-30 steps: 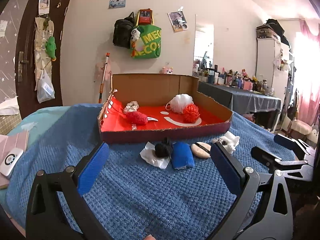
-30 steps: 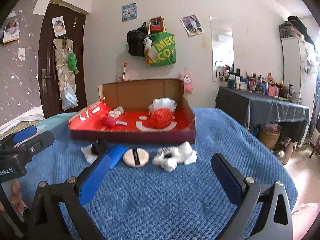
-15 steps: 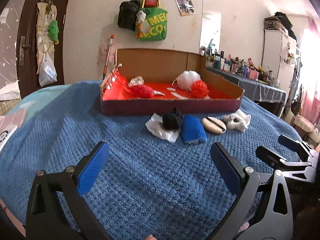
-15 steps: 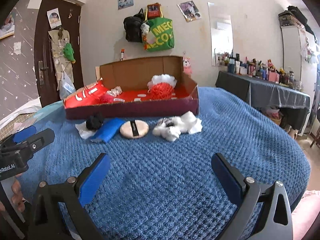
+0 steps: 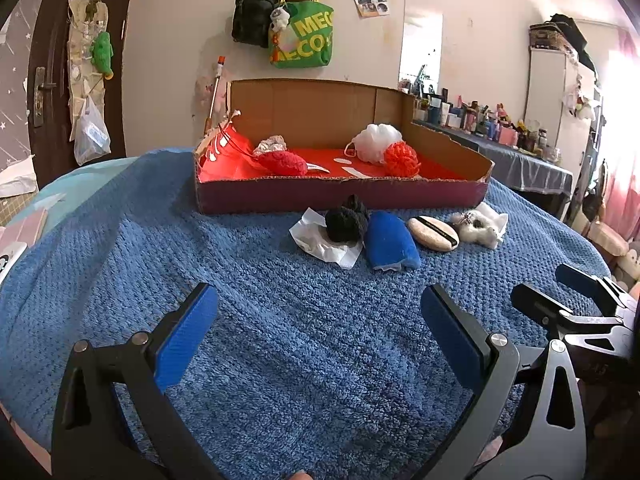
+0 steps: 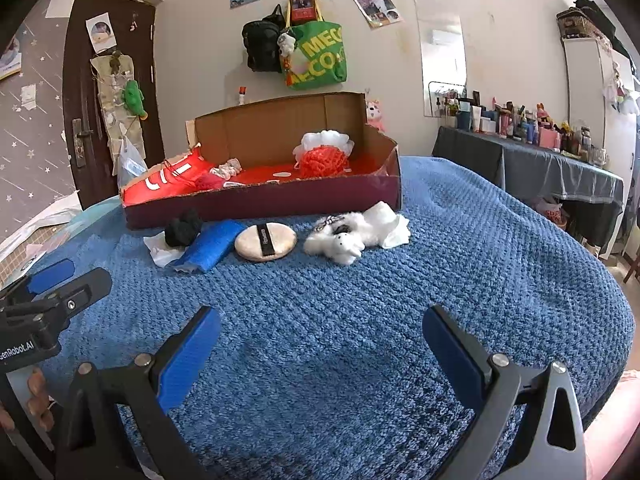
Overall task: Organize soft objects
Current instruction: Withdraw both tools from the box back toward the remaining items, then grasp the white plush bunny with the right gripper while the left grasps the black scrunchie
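**Grippers ready, soft things waiting by the box**

You hold both tools low over the blue blanket (image 6: 460, 240). The left gripper (image 5: 320, 320) has its fingers wide open and holds nothing. The right gripper (image 6: 320, 336) is wide open and empty too.

Some soft things are already in the cardboard box (image 6: 280, 200): a white puff (image 6: 326, 140) and an orange ball (image 6: 320, 160). Four more lie in a row just in front of the box: a black pom-pom (image 6: 184, 226) on a white tissue (image 6: 160, 252), a blue cloth (image 6: 210, 246), a round powder puff (image 6: 266, 242) and a white fluffy toy (image 6: 352, 236).

It looks like you are between picks. Next, reach forward to one thing, maybe the fluffy toy on your right, close the fingers softly on it, and lift it into the box.
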A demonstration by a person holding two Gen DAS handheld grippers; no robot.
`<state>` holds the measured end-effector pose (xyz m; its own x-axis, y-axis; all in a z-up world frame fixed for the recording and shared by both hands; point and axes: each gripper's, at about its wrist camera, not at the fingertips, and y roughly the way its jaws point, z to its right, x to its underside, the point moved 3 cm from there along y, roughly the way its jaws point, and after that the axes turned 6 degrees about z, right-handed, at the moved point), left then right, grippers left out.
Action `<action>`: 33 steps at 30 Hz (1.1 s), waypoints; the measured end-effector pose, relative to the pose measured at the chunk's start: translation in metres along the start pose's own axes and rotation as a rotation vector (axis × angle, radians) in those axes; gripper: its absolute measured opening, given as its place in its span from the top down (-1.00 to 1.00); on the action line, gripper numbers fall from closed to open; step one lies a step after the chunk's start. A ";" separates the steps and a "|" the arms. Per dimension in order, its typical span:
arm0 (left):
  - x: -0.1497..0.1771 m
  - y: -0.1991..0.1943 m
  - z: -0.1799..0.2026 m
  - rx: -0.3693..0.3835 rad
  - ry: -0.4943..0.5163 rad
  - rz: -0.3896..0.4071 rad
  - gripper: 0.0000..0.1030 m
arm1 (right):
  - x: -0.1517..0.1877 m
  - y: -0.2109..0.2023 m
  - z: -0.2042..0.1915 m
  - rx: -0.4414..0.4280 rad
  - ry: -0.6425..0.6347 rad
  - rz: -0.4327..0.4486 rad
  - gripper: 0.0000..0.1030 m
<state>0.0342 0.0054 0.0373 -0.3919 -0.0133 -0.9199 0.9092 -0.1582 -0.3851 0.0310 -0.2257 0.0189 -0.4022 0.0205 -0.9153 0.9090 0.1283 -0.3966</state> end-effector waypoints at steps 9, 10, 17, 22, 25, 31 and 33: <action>0.002 0.007 -0.001 0.005 -0.004 -0.020 -1.00 | 0.003 0.005 0.001 0.001 0.007 -0.014 -1.00; 0.002 0.008 -0.001 0.002 -0.003 -0.023 -1.00 | 0.002 0.006 0.001 -0.001 0.007 -0.016 -1.00; -0.012 0.014 0.000 0.002 0.002 -0.033 -1.00 | -0.010 0.011 0.003 -0.006 0.001 -0.016 -1.00; -0.025 0.025 0.001 0.019 0.008 -0.068 -1.00 | -0.026 0.018 0.004 -0.019 -0.005 -0.025 -1.00; -0.034 0.031 0.002 0.024 0.020 -0.074 -1.00 | -0.036 0.025 0.005 -0.024 -0.012 -0.037 -1.00; -0.050 0.051 0.006 0.064 0.051 -0.121 -1.00 | -0.054 0.043 0.007 -0.045 -0.020 -0.084 -1.00; -0.054 0.057 0.008 0.069 0.063 -0.133 -1.00 | -0.059 0.049 0.008 -0.048 -0.034 -0.099 -1.00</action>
<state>0.1059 -0.0107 0.0655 -0.4970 0.0735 -0.8647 0.8371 -0.2219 -0.5000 0.1000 -0.2281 0.0525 -0.4847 -0.0286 -0.8742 0.8586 0.1750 -0.4818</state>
